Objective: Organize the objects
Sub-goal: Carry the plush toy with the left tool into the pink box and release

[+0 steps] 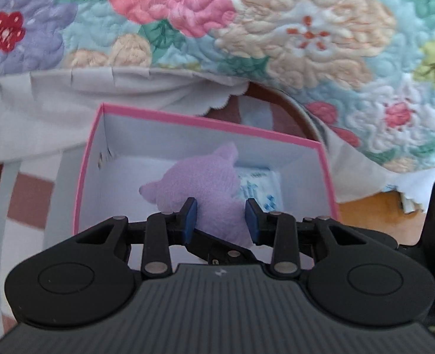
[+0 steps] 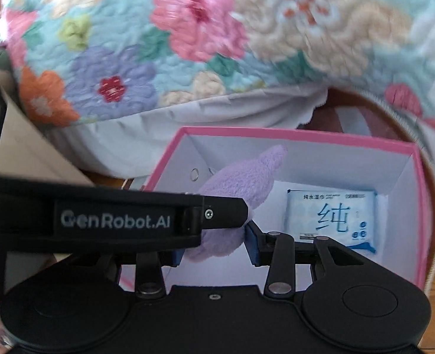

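jaws over the pink box

the jaws of the left gripper [image 1: 221, 216] pinch the purple plush toy [image 1: 199, 184] from both sides, and the toy hangs low inside the pink box [image 1: 205, 121], above its white bottom. the jaws of the right gripper [image 2: 217, 244] are spread; the toy's lower part is between them, but i cannot tell if they touch it. a wet wipes pack [image 2: 332, 219] lies flat on the box bottom, just beside the toy. behind the box is a flowered quilt [image 1: 306, 29].
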{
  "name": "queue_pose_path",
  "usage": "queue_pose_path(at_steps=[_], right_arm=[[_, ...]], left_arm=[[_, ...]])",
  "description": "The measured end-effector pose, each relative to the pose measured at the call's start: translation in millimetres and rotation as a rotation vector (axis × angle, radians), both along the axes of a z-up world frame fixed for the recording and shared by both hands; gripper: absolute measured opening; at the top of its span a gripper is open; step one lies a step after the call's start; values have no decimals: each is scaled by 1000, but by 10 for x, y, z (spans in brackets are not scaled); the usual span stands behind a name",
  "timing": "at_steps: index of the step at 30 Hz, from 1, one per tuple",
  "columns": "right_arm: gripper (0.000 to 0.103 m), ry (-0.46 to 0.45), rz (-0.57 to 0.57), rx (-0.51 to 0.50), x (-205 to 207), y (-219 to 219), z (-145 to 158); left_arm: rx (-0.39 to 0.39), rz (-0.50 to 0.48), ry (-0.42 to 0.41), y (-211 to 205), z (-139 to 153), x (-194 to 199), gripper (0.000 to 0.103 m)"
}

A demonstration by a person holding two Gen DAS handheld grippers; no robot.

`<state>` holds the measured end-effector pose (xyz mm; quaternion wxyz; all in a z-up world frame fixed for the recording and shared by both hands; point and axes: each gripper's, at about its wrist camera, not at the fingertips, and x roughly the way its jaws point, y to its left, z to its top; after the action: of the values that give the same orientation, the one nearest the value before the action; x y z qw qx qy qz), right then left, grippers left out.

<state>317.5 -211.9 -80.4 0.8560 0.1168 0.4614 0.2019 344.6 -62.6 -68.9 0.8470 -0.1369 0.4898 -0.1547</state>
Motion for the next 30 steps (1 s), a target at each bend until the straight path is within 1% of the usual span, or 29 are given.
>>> queue_pose_path(at_steps=[3, 7, 12, 16, 19, 21, 22, 25, 27, 30], right_arm=[[45, 40, -12, 56, 201, -18, -215], [45, 81, 5, 78, 347, 10, -440], [45, 119, 32, 19, 442, 117, -588], [47, 132, 63, -38, 484, 196, -676], [51, 134, 73, -87, 486, 222, -687], [55, 135, 64, -136, 477, 188, -667], [55, 137, 57, -152, 462, 153, -648], [55, 147, 79, -149, 415, 27, -592], [55, 123, 87, -141, 365, -46, -537], [55, 88, 89, -145, 258, -97, -480]], left_arm=[[44, -2, -1, -20, -145, 120, 34], [70, -11, 23, -9, -348, 232, 34], [37, 2, 69, 61, -560, 308, 33], [32, 25, 69, 66, -673, 311, 33], [8, 34, 69, 54, -730, 304, 32], [-5, 36, 93, 23, -783, 330, 26], [-1, 36, 104, -3, -822, 339, 26], [-7, 41, 115, -58, -882, 325, 26], [-19, 45, 116, -85, -877, 313, 26], [2, 60, 121, -121, -825, 300, 26]])
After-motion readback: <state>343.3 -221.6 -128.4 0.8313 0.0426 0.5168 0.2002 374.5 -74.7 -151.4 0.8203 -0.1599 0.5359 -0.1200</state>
